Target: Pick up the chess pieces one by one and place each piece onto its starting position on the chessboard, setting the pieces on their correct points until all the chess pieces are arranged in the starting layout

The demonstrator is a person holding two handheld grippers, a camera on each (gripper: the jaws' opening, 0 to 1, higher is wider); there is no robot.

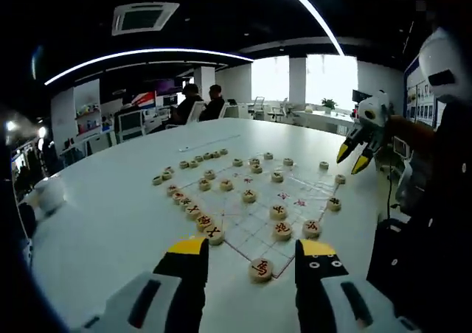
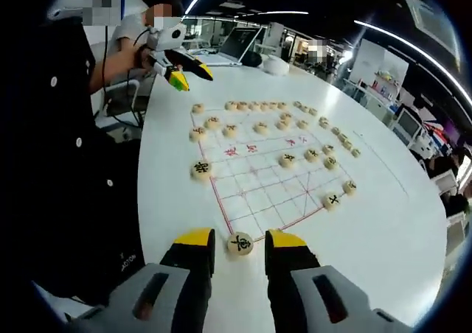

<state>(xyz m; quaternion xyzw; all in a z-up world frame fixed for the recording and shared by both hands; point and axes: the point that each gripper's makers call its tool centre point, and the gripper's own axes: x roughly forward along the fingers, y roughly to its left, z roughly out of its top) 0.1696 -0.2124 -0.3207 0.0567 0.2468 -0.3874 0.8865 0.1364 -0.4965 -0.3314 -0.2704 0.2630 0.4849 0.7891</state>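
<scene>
Right gripper (image 2: 240, 244) jaws are spread around a corner piece (image 2: 240, 243) on the board (image 2: 258, 189), contact not clear. Left gripper (image 1: 251, 256) is held spread above the near board (image 1: 254, 215) edge, nothing gripped. Other pieces (image 2: 254, 106) are seen in rows around the grid. A white table (image 1: 110, 208) carries all; a laptop (image 2: 240, 44) and seated people (image 1: 199, 101) are seen in an office.

1. Chess pieces (image 2: 240, 243): each round wooden disc bears one Chinese character, red or black; too small to read surely.
2. Chessboard (image 2: 254, 189): red characters in its middle band, at 12 o'clock from the nearest piece, illegible.
3. Dark clothing (image 2: 127, 259) at 9 o'clock: small white lettering, unreadable.
</scene>
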